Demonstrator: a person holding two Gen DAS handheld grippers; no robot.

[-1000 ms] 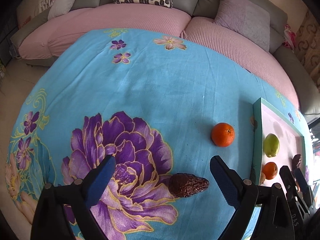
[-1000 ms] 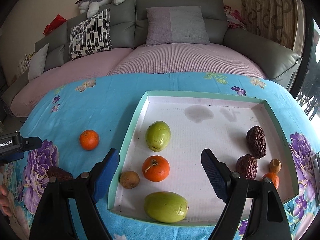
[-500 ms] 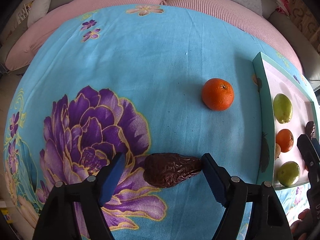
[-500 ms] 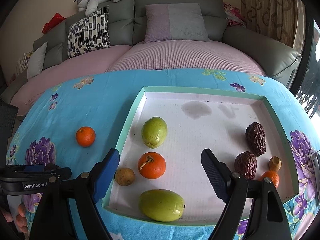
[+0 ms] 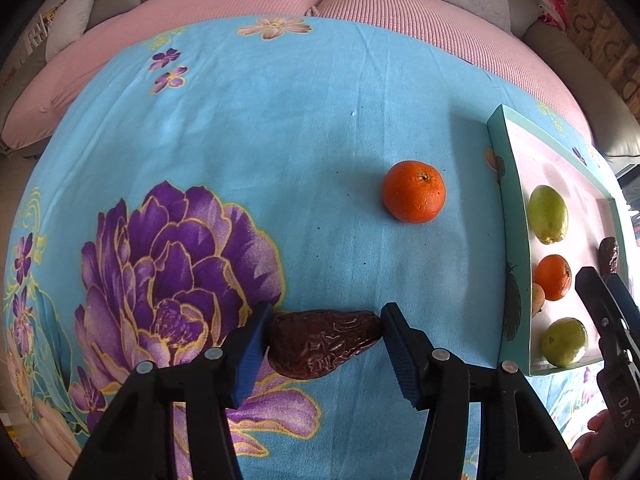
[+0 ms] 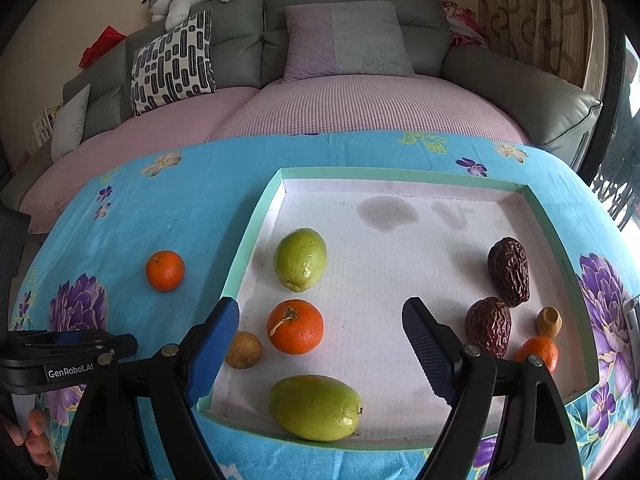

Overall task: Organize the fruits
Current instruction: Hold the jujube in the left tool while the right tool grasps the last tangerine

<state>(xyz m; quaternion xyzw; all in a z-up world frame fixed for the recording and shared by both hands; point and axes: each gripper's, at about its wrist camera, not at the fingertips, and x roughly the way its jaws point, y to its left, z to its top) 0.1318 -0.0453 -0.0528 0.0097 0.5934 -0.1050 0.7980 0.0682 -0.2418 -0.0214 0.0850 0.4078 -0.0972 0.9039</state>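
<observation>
Left wrist view: my left gripper (image 5: 324, 340) closing around date (image 5: 322, 342) on desk; orange (image 5: 413, 191) beyond, tray (image 5: 505, 216) at right. Right gripper (image 6: 320, 346) apart over tray, unobstructed.

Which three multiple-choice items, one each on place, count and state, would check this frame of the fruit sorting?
1. Where does the wrinkled brown date between the left gripper fingers lie?
A. in the tray
B. on the blue flowered cloth
C. on the sofa

2. How many green fruits lie in the tray?
A. one
B. two
C. four

3. How does the right gripper stand?
A. open over the tray, holding nothing
B. shut on an orange
C. shut on a date

Key: 1 B, the date rests on the cloth beside the purple flower print; 2 B, two show in the right wrist view; 3 A, its fingers are wide apart and empty.
</observation>
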